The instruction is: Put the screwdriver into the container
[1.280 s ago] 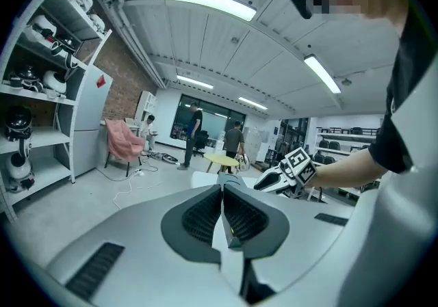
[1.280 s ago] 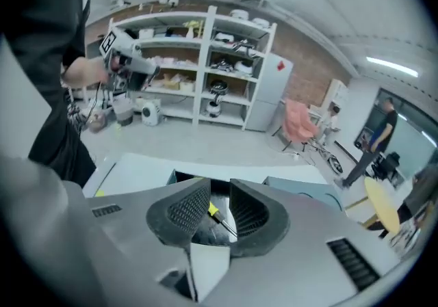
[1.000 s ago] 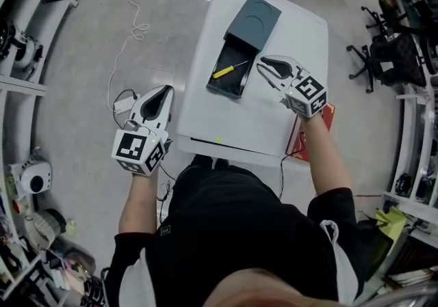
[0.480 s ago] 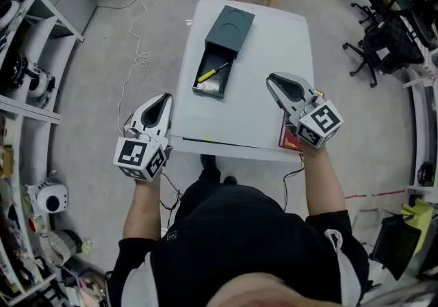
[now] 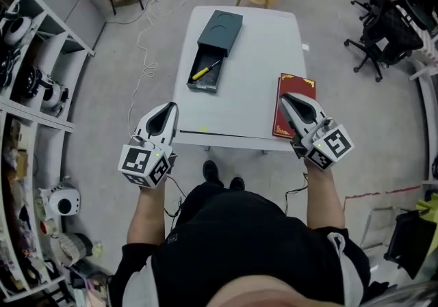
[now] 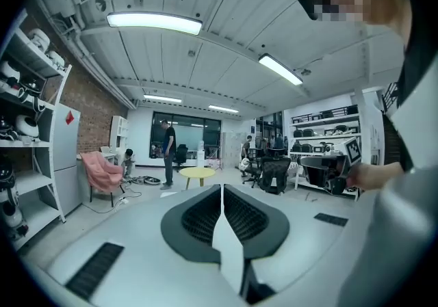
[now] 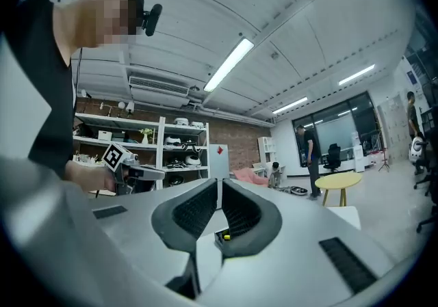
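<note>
Head view first: the screwdriver lies in the open tray of the dark container, yellow handle toward the near end, shaft angled across the tray. The container sits at the far left of the white table. By my read, the job looks done. The left gripper hangs off the table's near-left corner, well apart from the container. The right gripper hovers at the near-right edge, over the near end of a red book.

Left gripper view: the left gripper points out across the room, pads pressed together, nothing caught between them.

Right gripper view: the right gripper also has its pads closed on each other and carries nothing. Below the jaw line a sliver of the container shows, with a speck of the yellow screwdriver inside it.

Now the hazards. The book lies close to the table's near edge, directly under the right gripper, so a dip of that hand could knock it to the floor. And the shaft lies on a slant. If the tray gets pushed shut, I'd worry about the tip catching on the housing and jamming.
</note>
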Available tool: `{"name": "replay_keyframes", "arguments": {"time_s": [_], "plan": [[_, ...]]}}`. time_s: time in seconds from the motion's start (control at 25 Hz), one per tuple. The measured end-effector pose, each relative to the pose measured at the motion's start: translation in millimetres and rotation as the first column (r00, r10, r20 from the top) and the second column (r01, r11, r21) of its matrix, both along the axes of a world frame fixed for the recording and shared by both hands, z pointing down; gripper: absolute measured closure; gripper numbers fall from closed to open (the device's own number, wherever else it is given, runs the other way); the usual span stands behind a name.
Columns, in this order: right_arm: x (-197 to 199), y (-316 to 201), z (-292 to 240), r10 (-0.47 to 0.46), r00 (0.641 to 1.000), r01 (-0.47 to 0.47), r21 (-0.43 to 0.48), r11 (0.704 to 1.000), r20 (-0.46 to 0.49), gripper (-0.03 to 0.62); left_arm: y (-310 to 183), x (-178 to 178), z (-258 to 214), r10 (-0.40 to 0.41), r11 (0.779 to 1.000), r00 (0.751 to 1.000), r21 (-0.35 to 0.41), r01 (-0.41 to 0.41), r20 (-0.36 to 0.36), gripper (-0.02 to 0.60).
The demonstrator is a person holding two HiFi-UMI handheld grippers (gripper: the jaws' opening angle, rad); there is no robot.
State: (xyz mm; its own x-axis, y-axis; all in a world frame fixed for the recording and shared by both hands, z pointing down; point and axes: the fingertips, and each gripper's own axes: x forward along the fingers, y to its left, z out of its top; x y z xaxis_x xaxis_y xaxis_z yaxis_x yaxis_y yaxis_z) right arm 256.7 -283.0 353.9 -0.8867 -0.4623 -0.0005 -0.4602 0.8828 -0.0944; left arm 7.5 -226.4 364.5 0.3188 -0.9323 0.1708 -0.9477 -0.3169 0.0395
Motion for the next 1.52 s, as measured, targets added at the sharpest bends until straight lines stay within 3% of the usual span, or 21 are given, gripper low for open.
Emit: {"name": "replay_keyframes", "arguments": {"time_s": [0.24, 0.44, 0.68, 1.04, 1.52], "plan": [[20.2, 16.4, -11.1, 0.065, 0.996, -0.065, 0.0, 0.998, 0.054, 0.559, 13.3, -6.3, -17.8, -0.008, 1.0, 1.0, 0.023, 0.008, 0.013, 0.556], [-3.0, 22.7, -17.1, 0.069, 0.996, -0.07, 0.014, 0.997, 0.061, 0.563, 20.7, -23.8, -26.9, 0.003, 0.999, 1.0, 0.053, -0.003, 0.01, 0.555], [-36.0, 26.6, -29.2, 0.069, 0.988, -0.069, -0.002, 0.998, 0.135, 0.565, 32.4, -48.2, -27.2, 0.005, 0.997, 1.0, 0.082, -0.004, -0.01, 0.557], [-55.0, 33.9, -32.5, 0.085, 0.992, -0.087, 0.021, 0.996, 0.094, 0.565, 36.2, -74.6, -25.9, -0.027, 0.995, 0.999, 0.094, 0.029, -0.03, 0.557], [-52.8, 48.0, -34.8, 0.103, 0.991, -0.105, 0.021, 0.994, 0.087, 0.565, 46.0, -80.3, -26.5, -0.022, 0.995, 0.999, 0.096, 0.025, -0.025, 0.557]]}}
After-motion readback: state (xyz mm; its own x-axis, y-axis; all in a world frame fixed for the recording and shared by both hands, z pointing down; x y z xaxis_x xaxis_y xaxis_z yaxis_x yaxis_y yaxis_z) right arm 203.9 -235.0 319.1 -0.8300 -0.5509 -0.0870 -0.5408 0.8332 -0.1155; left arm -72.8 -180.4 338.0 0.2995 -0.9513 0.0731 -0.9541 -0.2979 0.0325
